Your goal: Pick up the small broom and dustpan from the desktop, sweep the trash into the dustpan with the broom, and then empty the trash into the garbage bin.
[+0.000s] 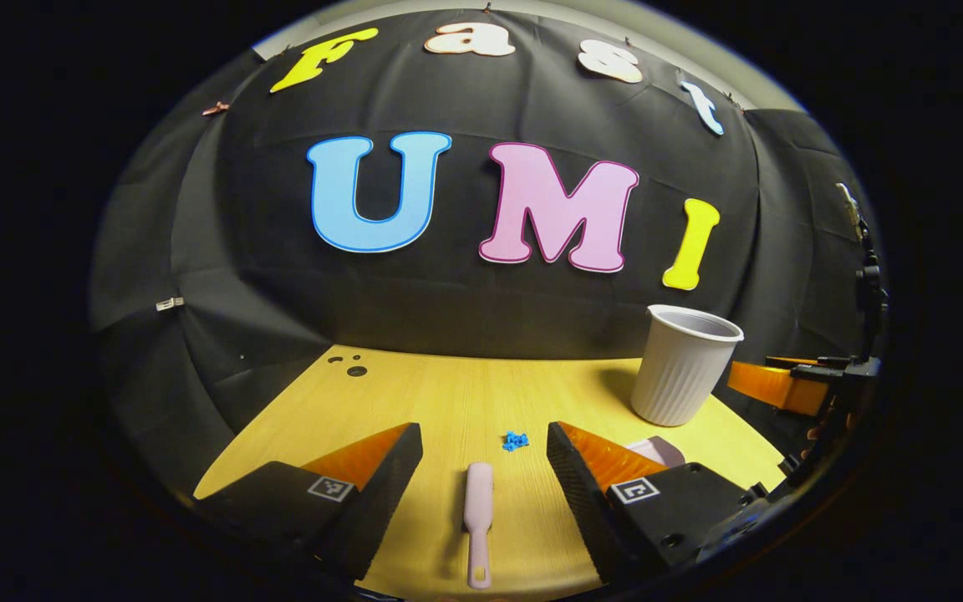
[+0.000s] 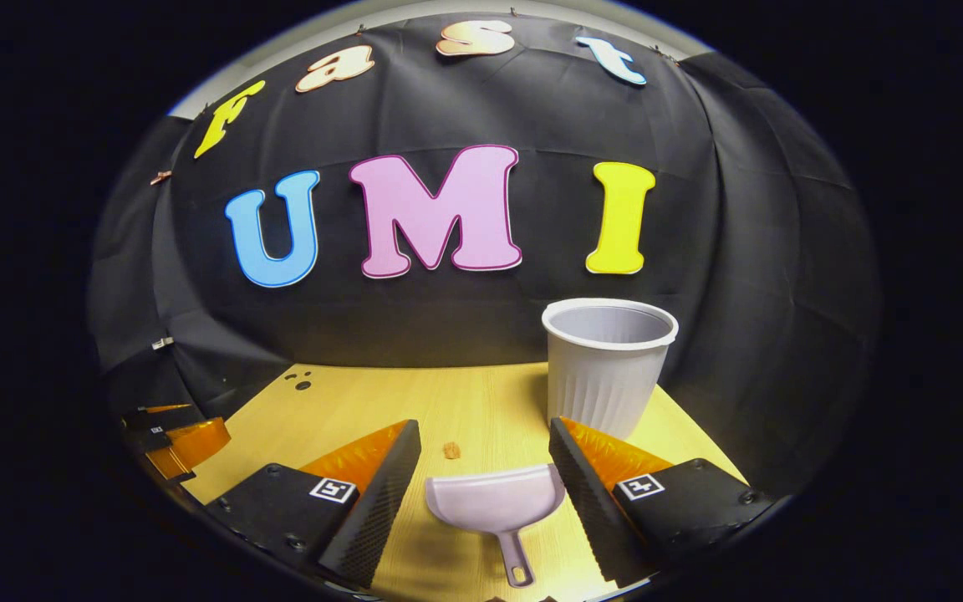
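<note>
While both tools hang just above the wooden worktop (image 1: 448,393), nothing is being held. The left gripper (image 1: 484,447) has its fingers wide apart, and the small pink broom (image 1: 478,522) lies flat on the worktop between them, touching neither one. Its handle end points back toward the gripper.

A little way past the broom's far end sits a tiny heap of blue trash (image 1: 515,440). The white ribbed garbage bin (image 1: 682,365) stands upright, farther back than the trash and off to its right, near the black cloth wall. Part of the pink dustpan (image 1: 657,450) peeks out just behind the right-side finger of the left gripper, in front of the bin.

From the right gripper view, the right gripper (image 2: 484,450) also has its fingers spread wide. The dustpan (image 2: 498,506) lies flat on the worktop between them, open mouth toward the wall and handle toward the gripper. I cannot tell if its right corner touches the finger beside it. A small brown crumb (image 2: 451,450) lies just past the dustpan's mouth. The bin (image 2: 607,368) stands just behind the dustpan, a bit to its right.
</note>
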A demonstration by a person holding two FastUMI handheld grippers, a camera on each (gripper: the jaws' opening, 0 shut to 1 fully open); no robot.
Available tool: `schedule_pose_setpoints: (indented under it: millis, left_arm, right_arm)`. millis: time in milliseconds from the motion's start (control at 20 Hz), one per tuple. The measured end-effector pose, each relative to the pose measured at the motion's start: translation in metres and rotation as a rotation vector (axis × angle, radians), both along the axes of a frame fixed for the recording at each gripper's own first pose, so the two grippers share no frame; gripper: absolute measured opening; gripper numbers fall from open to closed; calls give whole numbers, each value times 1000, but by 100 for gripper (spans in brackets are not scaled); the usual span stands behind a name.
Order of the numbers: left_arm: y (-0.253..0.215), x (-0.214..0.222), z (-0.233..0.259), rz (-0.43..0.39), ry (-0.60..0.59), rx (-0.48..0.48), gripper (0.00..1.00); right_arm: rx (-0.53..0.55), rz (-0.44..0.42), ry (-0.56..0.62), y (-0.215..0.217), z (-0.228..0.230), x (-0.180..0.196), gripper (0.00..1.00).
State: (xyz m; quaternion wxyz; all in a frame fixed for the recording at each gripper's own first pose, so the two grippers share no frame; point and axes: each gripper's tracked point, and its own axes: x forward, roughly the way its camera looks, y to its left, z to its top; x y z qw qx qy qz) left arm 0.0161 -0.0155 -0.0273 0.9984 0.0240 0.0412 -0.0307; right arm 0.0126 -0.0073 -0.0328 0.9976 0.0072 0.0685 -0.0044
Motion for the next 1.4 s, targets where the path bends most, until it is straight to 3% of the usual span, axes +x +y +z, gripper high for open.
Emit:
schedule_pose_setpoints:
  millis: [600, 1400]
  left_arm:
    - [12, 3, -32, 37, 88, -46, 95]
    - [44, 5, -88, 206, 272, -78, 95]
  right_arm:
    - [-6, 25, 206, -7, -60, 7, 97]
    - [30, 12, 671, -35, -218, 12, 99]
